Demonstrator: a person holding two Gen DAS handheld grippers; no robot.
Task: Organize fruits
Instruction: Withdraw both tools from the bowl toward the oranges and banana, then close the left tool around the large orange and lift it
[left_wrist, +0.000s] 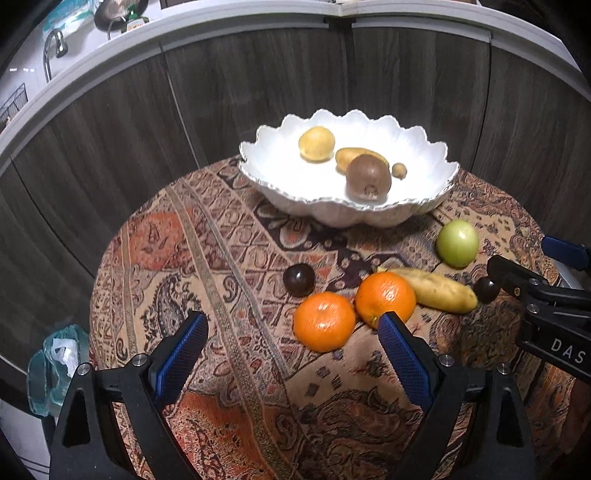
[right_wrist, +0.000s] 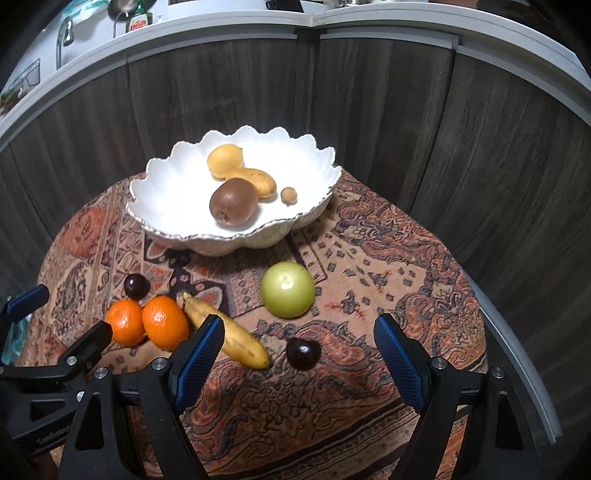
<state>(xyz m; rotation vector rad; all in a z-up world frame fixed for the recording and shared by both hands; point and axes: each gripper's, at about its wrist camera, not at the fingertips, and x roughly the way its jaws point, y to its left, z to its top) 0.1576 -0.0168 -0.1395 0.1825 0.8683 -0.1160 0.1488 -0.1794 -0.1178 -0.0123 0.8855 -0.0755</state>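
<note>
Left gripper (left_wrist: 291, 325) wide, empty, hovering near two oranges (left_wrist: 324, 320) at bench (left_wrist: 221, 258) left. Banana (right_wrist: 231, 332), dark plum (right_wrist: 303, 352), green apple (right_wrist: 288, 289) further right. Right gripper (right_wrist: 299, 332) wide, empty, over plum. White bowl (right_wrist: 166, 170) far, holding four fruits.

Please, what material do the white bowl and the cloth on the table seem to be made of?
The white bowl looks like glazed ceramic: glossy white surface, thick scalloped rim with a silvery edge; glossy plastic cannot be excluded. The table cloth looks like woven tapestry-type fabric: matte, with a dense paisley and ornamental pattern, draping over the table's round edge.
</note>
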